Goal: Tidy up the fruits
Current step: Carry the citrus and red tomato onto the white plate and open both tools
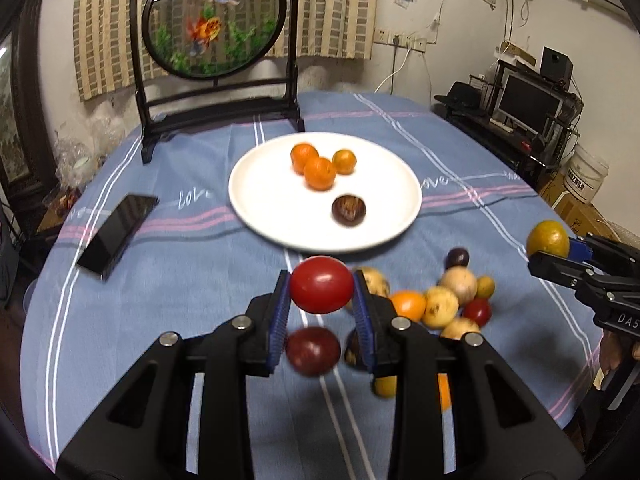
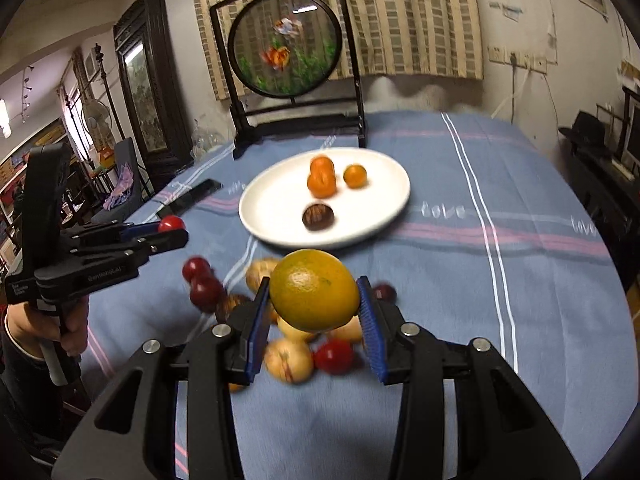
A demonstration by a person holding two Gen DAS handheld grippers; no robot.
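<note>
At about nine o'clock on the blue striped tablecloth (image 1: 168,264) lies a flat black phone (image 1: 116,236), well clear of the fruit, so it is a hazard only if something rolls that way. Next comes the left gripper (image 1: 322,300), clenched on a smooth, round red tomato (image 1: 322,284) lifted off the cloth; its blue pads meet only the flanks of a slick, rounded skin, so a tilt or a harder squeeze could, I judge, pop it out or split it. Beneath and toward four o'clock of it sits the loose pile of small tan, red and orange fruits (image 1: 448,300); a dropped piece would scatter them toward the table's edge. At twelve o'clock, the round white plate (image 1: 256,200) already carries three small orange citrus fruits (image 1: 320,172) and a dark brown chestnut (image 1: 348,210); anything released from height could bounce or knock these off the shallow rim. Far right, the right gripper (image 2: 314,300) grasps a yellow-green citrus fruit (image 2: 314,290), held near its widest part; being heavier and rounder, it could twist loose, and both arms converging on the plate risk colliding.
</note>
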